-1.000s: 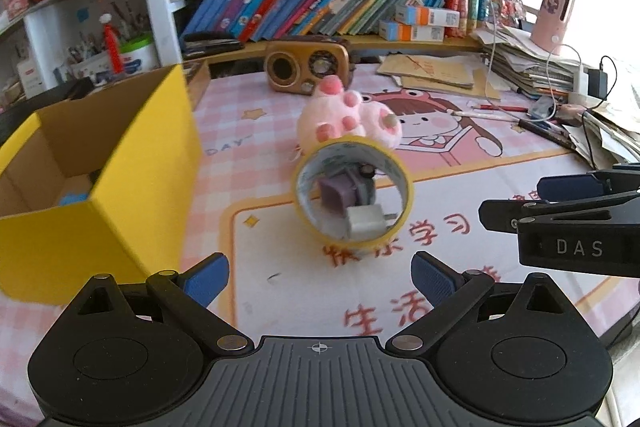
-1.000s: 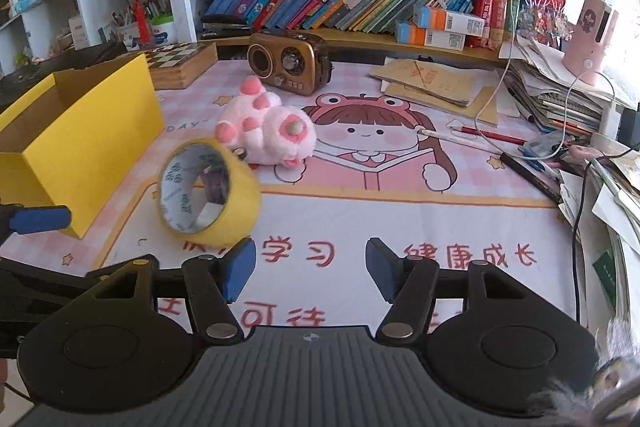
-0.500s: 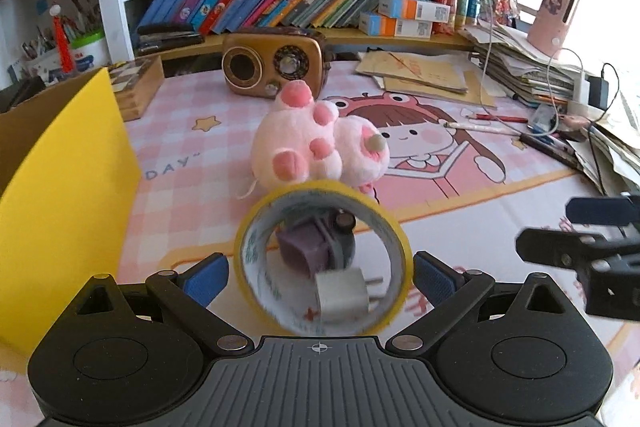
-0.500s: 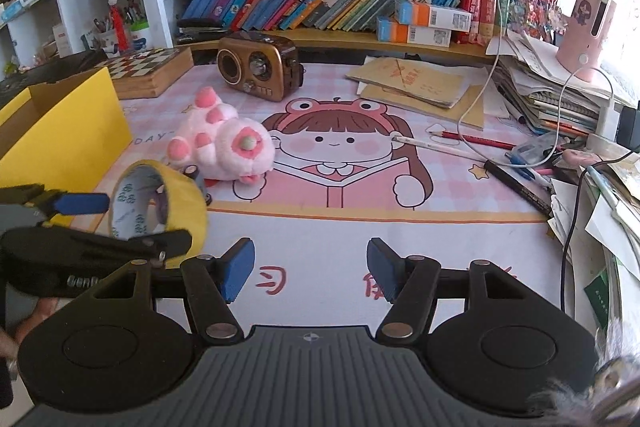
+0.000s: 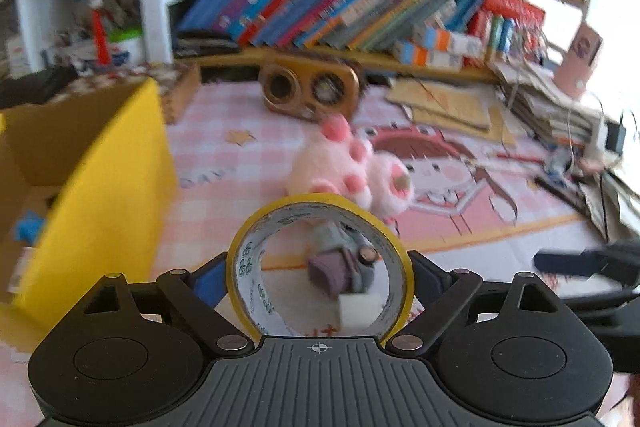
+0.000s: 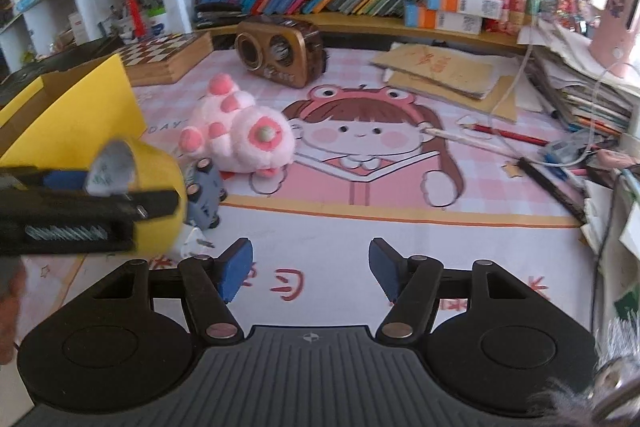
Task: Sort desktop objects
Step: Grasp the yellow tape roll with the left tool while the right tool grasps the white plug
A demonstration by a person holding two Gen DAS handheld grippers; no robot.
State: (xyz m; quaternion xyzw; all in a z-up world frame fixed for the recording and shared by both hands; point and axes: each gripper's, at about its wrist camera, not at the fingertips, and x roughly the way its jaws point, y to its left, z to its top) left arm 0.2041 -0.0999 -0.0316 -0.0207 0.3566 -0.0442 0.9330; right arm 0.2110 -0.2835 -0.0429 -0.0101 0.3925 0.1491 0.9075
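Note:
A yellow tape roll (image 5: 256,291) stands on edge between the fingers of my left gripper (image 5: 316,267). The jaws are closing and both pads touch its rim. From the right wrist view the same tape roll (image 6: 164,167) shows at the left, with the left gripper (image 6: 120,191) clamped across it. My right gripper (image 6: 312,263) hovers open over the printed desk mat with nothing between its fingers. Just behind the roll lie a small grey toy car (image 6: 206,195) and a white plug (image 6: 194,241). A pink plush toy (image 6: 240,139) lies a little farther back.
An open yellow box (image 5: 100,195) stands close on the left. Behind the plush are a brown radio (image 6: 280,47) and a chessboard box (image 6: 168,57). Pens (image 6: 504,135), cables and a paper stack (image 6: 580,95) crowd the right edge. A bookshelf closes off the back.
My left gripper has come forward until the tape roll sits between its fingers, and the fingers have drawn in onto it. The right gripper has drifted a little, its jaws slightly wider.

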